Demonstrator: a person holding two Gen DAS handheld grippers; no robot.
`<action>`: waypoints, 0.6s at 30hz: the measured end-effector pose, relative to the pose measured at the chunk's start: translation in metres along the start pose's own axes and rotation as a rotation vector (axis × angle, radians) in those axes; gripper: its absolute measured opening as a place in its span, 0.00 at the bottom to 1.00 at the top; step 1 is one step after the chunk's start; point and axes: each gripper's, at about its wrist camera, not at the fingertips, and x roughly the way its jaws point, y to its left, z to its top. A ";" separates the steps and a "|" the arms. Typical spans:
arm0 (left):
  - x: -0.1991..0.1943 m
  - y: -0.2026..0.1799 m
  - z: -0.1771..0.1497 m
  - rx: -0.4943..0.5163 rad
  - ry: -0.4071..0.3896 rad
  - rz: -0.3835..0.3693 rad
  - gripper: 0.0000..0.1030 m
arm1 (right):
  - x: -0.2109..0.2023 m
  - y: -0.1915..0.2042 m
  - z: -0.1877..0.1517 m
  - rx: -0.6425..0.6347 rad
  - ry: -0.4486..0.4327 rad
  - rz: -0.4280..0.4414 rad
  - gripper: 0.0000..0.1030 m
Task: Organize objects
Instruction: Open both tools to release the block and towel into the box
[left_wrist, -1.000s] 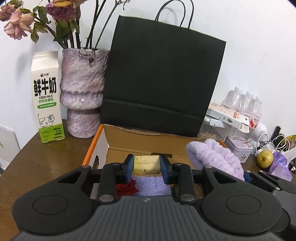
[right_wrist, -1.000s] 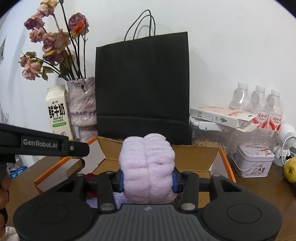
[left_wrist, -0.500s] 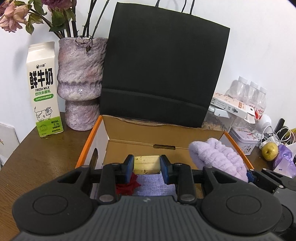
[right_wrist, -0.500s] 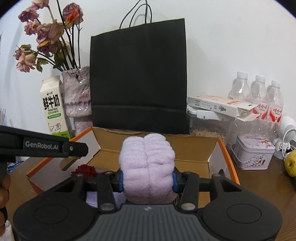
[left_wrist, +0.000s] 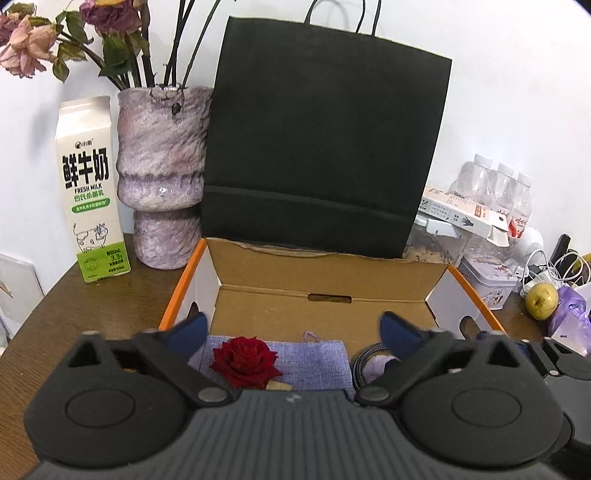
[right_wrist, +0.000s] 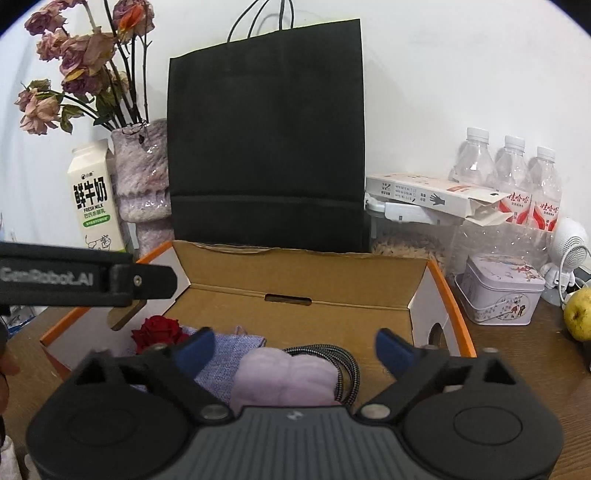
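Both grippers, left gripper (left_wrist: 291, 328) and right gripper (right_wrist: 293, 349), hover with fingers released over the box (right_wrist: 295, 269), the towel (right_wrist: 286, 376) inside; withdrawing looks next.

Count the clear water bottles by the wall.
3: the water bottles stand in a row at the back right, behind the glove box. More may be hidden.

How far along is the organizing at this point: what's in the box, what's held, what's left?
Done: the red rose, woven lavender cloth, fluffy lilac towel roll and braided cable lie in the open cardboard box. In hand: nothing; left gripper and right gripper are open. Left: whether more goes in, I cannot tell.
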 end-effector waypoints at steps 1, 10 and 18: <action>-0.001 -0.001 0.000 0.001 -0.003 0.001 1.00 | 0.000 0.000 0.000 0.001 0.001 -0.003 1.00; -0.004 -0.002 -0.001 -0.002 -0.002 0.016 1.00 | -0.003 0.000 0.000 0.002 0.001 -0.013 1.00; -0.007 -0.002 -0.002 0.001 -0.004 0.017 1.00 | -0.007 0.003 0.000 -0.008 -0.008 -0.016 1.00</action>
